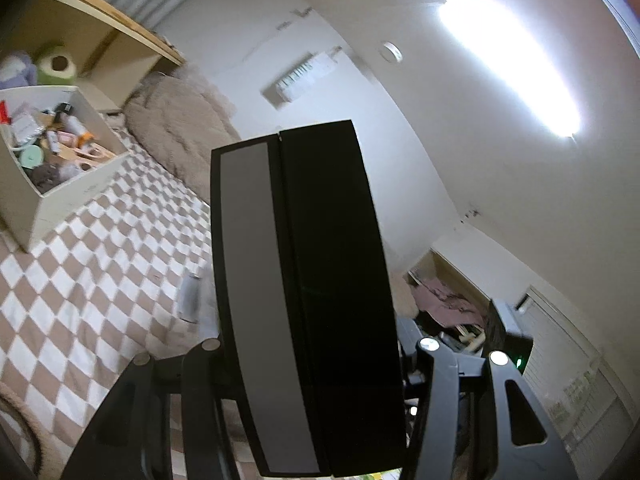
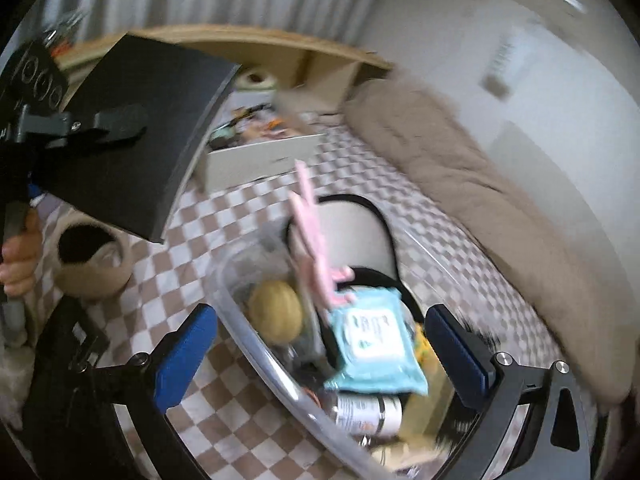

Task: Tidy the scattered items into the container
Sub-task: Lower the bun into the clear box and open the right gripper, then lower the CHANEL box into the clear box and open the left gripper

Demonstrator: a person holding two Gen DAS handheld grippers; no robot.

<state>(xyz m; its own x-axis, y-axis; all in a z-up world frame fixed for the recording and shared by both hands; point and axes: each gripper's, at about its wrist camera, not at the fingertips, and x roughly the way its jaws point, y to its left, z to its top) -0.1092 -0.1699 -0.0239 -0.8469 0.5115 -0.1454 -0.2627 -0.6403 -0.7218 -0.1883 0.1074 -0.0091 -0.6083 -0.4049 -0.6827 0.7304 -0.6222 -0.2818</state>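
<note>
Between the right gripper [image 2: 322,344] jaws, which stand wide apart with nothing in them, sits a clear plastic container [image 2: 256,344] on the checkered bedspread [image 2: 224,396]. Already inside it: a teal wipes packet [image 2: 372,344], a round yellowish item [image 2: 276,312], a pink comb-like piece [image 2: 316,248] standing up on end, and a labelled bottle [image 2: 368,410] near the jaw bases. Motion blur across this view, so finer detail is lost.

Up and to the left of those jaws, the left gripper [image 2: 132,128] is clamped on a black flat box [image 1: 304,300]; from its own camera the box fills the space between the jaws and hides most of what lies ahead. Beyond it, a white open box [image 1: 68,168] of small clutter sits farther along the bed, before a beige duvet [image 1: 180,120].

Risks, as judged:
- The box is broad and flat while the container is already crowded. Lowered flat, it may ride on the upright pink piece and wipes packet, then tip out over the rim.
- The left view is nearly blind forward, so the box edge could strike the container wall and shove it across the soft bedspread.
- The grip looks to sit near one end of the box; its weight could make it pivot or slip.
- A small grey cylinder [image 1: 190,298] beside the left jaws could be knocked or missed.
</note>
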